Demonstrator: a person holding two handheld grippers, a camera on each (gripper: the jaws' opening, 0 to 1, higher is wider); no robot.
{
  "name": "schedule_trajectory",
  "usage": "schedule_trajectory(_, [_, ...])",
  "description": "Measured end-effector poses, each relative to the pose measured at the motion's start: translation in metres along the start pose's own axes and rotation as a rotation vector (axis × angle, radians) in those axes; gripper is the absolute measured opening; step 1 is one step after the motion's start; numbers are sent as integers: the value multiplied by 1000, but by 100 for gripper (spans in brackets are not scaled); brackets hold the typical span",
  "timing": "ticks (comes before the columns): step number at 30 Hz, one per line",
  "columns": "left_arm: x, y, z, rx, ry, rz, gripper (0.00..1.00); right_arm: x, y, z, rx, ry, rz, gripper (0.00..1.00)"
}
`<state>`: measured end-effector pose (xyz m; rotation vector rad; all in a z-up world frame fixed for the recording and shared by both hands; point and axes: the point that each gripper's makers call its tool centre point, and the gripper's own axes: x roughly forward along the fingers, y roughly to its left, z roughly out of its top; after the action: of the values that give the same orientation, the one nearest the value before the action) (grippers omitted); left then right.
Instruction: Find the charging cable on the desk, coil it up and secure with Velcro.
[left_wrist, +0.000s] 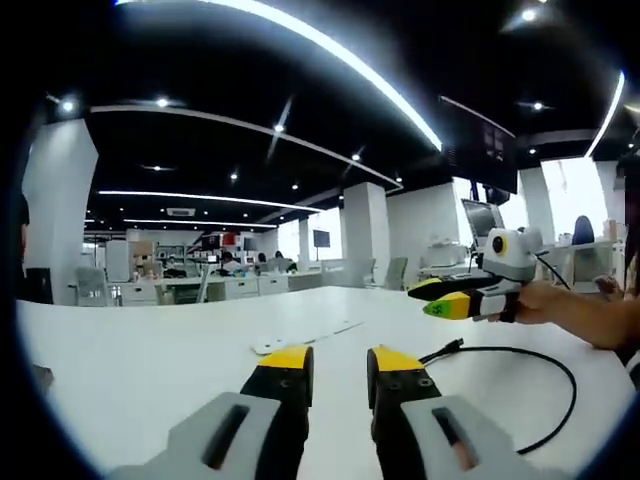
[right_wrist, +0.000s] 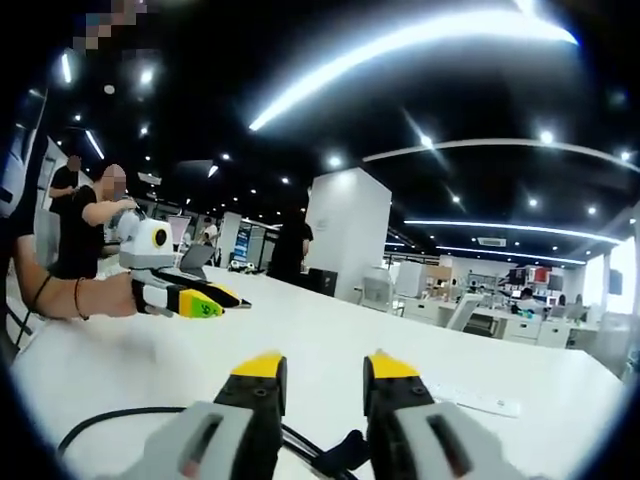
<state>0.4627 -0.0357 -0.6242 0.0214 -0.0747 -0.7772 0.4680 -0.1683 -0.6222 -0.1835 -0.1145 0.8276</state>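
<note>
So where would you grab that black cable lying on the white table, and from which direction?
I'd take the black cable just behind its plug end, coming straight down from above. It lies flat on the white table in an open loop, and that end sits beside the left tongs, whose jaws are parted. A thin cord lying flat is probably easiest pinched across its width.

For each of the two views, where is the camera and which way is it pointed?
Left gripper view: rides the left gripper, low over the white desk, facing the thin black charging cable; a forearm holds the other gripper at right.
Right gripper view: rides the right gripper, facing across the desk; a forearm at left.
Shared: desk, cable, flat white strip.
</note>
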Motion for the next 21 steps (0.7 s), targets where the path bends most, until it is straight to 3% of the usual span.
schedule_trajectory(21, [0, -3, -2, 24, -13, 0, 22, -5, -1, 11, 7, -48, 5, 32])
